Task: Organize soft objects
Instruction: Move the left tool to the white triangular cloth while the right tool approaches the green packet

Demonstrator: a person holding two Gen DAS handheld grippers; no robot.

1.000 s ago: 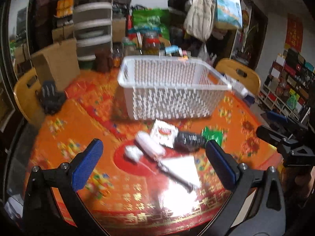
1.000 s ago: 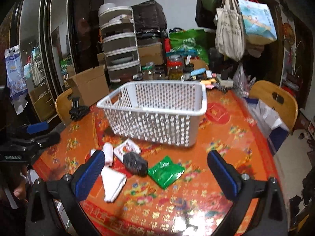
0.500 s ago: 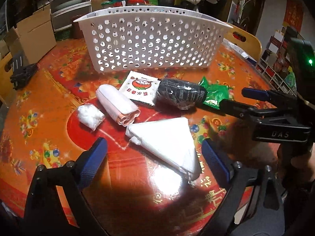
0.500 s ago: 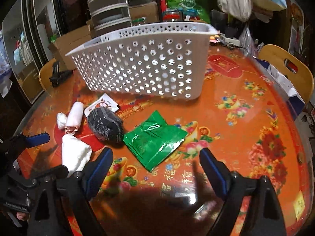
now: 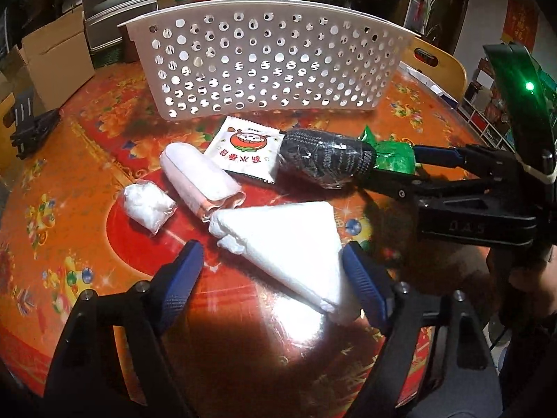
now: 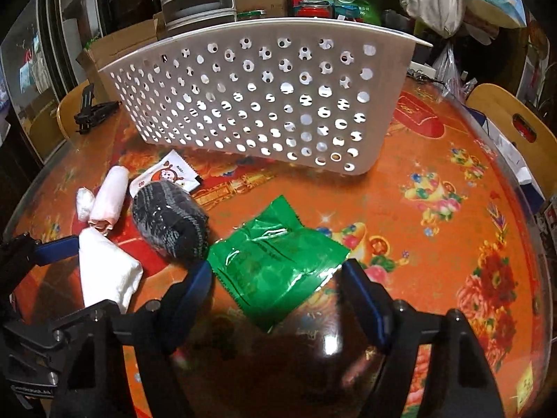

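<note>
Both grippers are spread wide, gripping nothing: left gripper (image 5: 269,271) straddles the white folded cloth (image 5: 285,244), right gripper (image 6: 278,287) straddles the green foil packet (image 6: 275,264), presumably lining up grabs for the white perforated basket (image 6: 264,101).

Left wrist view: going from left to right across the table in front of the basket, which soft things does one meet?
small clear bag of white stuff → pink roll → white snack packet → black knit roll → green packet

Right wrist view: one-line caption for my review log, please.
Open right gripper straddles a green foil packet on the orange table, white perforated basket behind.
</note>
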